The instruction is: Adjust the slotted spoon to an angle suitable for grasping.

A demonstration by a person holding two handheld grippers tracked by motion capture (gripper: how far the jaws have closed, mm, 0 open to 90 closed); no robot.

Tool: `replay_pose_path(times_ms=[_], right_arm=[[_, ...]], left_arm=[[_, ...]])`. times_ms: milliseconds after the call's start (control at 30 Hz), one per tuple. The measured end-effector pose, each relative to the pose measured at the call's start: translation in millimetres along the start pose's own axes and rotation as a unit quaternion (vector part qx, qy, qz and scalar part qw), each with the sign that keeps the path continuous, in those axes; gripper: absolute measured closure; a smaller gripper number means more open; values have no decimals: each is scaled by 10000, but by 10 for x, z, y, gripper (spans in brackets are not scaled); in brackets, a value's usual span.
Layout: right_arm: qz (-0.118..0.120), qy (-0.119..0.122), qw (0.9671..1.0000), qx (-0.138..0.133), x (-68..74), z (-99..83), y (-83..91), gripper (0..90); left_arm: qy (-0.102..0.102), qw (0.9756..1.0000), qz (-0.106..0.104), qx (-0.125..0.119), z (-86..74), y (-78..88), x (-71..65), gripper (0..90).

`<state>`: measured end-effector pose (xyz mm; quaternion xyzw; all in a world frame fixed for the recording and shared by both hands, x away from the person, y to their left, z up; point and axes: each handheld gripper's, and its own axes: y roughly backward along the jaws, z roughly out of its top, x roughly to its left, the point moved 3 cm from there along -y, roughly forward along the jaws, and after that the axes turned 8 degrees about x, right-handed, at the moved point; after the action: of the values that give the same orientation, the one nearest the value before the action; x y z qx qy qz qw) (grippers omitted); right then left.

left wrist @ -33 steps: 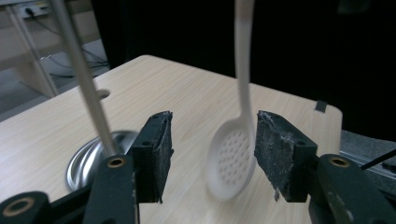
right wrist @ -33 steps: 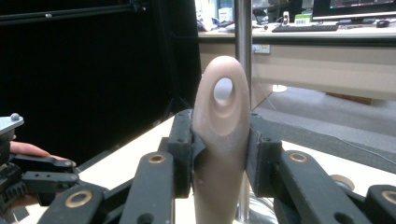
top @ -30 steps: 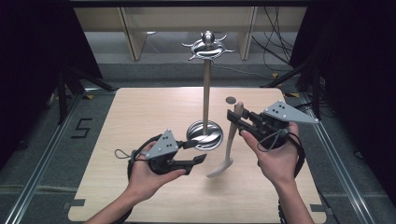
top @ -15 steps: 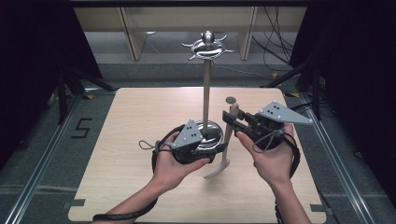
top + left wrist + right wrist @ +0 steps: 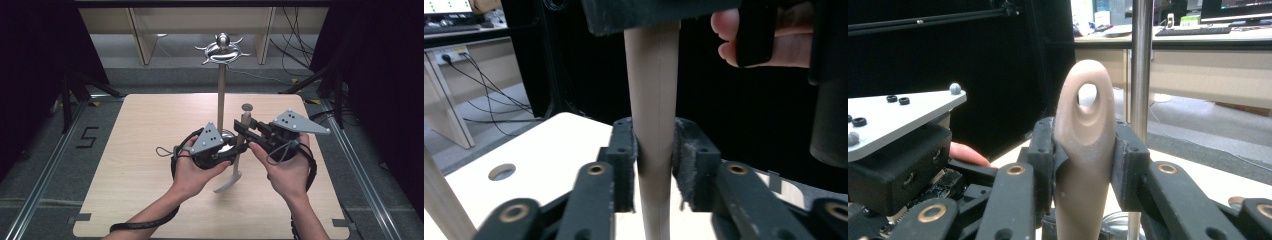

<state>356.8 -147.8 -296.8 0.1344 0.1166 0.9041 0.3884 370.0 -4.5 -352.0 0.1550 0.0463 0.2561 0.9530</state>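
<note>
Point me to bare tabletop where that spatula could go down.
Free: the table left of the left gripper, out to its left edge, and the far strip on either side of the stand. Crowded: the middle, where both grippers grip the spatula beside the stand's base; the right gripper holds its handle.

Beige spatula (image 5: pixel 239 150), upright above the table, handle hole topmost, blade lowest

Grey floor (image 5: pixel 125 75), dark curtains (image 5: pixel 380 75), wooden desk legs (image 5: pixel 137 35) behind.

Left gripper (image 5: pixel 231 150) just clamped, right gripper (image 5: pixel 243 131) clamped
</note>
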Motion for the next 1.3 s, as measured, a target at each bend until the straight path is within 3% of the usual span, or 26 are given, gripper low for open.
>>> replay_pose_path(times_ms=[167,200,300,333,367,400,433,500,533,600,633,733,767,833,900,967,1000,1033,1067,1100,1133,1167,1200,1300], right_arm=[[47,-24,10000,-4,-18,-1,-14,676],[92,-130,9999,8,-13,-1,-9,669],[123,-193,9997,-113,-24,21,14,601],[64,-120,9996,-259,-43,56,60,519],[64,-120,9996,-259,-43,56,60,519],[11,-164,9993,-330,-40,81,127,475],[11,-164,9993,-330,-40,81,127,475],[-127,-102,9991,-398,-88,75,245,463],[-127,-102,9991,-398,-88,75,245,463],[-245,-171,9987,-404,-158,15,352,465],[-245,-171,9987,-404,-158,15,352,465],[-417,-283,9981,-342,-286,-129,451,470],[-489,-318,9979,-285,-321,-172,470,472],[-578,-347,9975,-202,-386,-259,488,475],[-631,-355,9974,-19,-441,-351,506,477],[-628,-424,9971,16,-455,-397,506,478],[-704,-454,9964,126,-493,-488,503,479],[-704,-454,9964,126,-493,-488,503,479],[-704,-414,9965,165,-531,-579,474,481],[-712,-597,9953,272,-518,-627,468,481],[-712,-597,9953,272,-518,-627,468,481],[-744,-476,9954,374,-547,-671,465,481],[-690,-542,9951,457,-561,-743,442,482],[-683,-552,9950,474,-584,-826,405,483]], left_arm=[[72,9999,127,15,-13,6,5,754],[56,9998,169,63,-18,8,8,755],[90,9996,227,118,-44,8,18,756],[192,9993,294,140,-74,13,48,756],[192,9993,294,140,-74,13,48,757],[293,9987,406,137,-92,26,83,757],[293,9987,406,137,-92,26,83,757],[273,9972,696,78,-85,67,139,757],[273,9972,696,78,-85,67,139,758],[290,9948,981,7,-54,121,196,757],[290,9948,981,7,-54,121,196,758],[416,9903,1326,-79,-12,207,313,758],[416,9903,1326,-79,-12,207,313,758],[505,9861,1577,-146,16,275,413,758],[580,9834,1709,-180,32,314,479,758],[589,9822,1776,-157,40,335,513,758],[614,9796,1909,-156,55,365,571,758],[614,9796,1909,-156,55,365,571,758],[648,9764,2057,-120,68,393,621,758],[681,9745,2137,-119,76,405,645,757],[681,9745,2137,-119,76,405,645,757],[723,9726,2208,-116,83,415,670,757],[776,9690,2344,-99,99,432,724,757],[798,9646,2513,-67,123,451,794,757]])
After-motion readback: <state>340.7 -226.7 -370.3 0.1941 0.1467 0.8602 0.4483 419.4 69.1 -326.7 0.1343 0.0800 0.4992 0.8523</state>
